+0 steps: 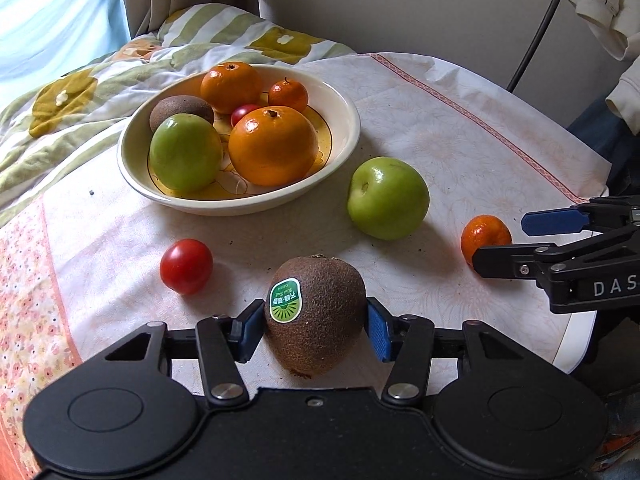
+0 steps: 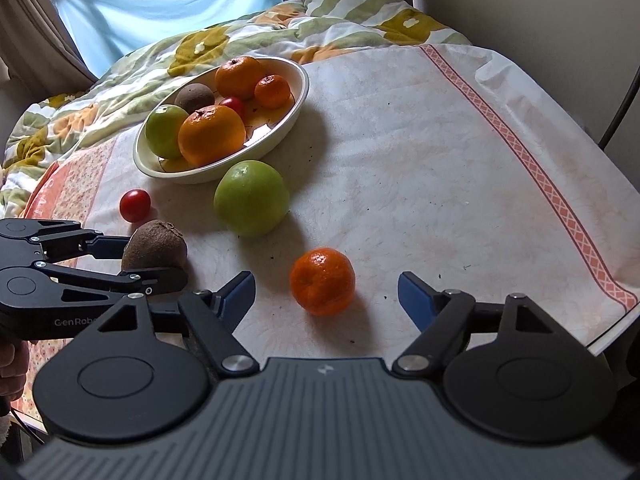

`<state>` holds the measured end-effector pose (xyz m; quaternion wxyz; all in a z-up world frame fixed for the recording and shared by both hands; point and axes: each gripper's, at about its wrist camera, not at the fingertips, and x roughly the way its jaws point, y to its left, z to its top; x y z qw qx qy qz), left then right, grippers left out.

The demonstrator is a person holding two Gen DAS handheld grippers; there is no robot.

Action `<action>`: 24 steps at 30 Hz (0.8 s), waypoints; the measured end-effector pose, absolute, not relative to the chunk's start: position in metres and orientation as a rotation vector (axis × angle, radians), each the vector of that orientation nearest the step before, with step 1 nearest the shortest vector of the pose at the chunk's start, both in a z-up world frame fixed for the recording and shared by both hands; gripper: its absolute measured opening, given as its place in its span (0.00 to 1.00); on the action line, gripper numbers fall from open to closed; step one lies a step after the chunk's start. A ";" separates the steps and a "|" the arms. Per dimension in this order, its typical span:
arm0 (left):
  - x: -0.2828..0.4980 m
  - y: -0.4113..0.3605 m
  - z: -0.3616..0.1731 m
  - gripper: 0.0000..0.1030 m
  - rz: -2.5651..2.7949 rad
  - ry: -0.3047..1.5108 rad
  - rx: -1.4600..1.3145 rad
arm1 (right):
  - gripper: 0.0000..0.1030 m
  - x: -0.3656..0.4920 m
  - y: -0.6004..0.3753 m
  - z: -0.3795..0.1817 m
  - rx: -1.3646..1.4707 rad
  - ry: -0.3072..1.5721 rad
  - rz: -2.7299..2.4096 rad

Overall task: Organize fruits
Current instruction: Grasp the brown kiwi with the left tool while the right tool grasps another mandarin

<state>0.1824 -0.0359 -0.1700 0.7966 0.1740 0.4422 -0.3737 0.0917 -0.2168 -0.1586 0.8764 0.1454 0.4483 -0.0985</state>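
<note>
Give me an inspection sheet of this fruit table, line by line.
Surface: table under a white cloth, dark specks on it.
Job's things: bowl holds two oranges, a mandarin, a kiwi, a green apple and a tomato; loose on the cloth are a kiwi, apple, tomato and mandarin.
Clutter: nothing seen.
Grippers: left gripper fingers against the loose kiwi's sides; right gripper open around the loose mandarin, not touching.
Cables: dark cable along the wall.
Surroundings: floral quilt, curtains, hanging garment.
</note>
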 end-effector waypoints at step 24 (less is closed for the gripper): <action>0.173 -0.019 -0.158 0.55 -0.733 0.916 0.332 | 0.51 0.111 -0.211 -0.172 0.259 0.991 -0.189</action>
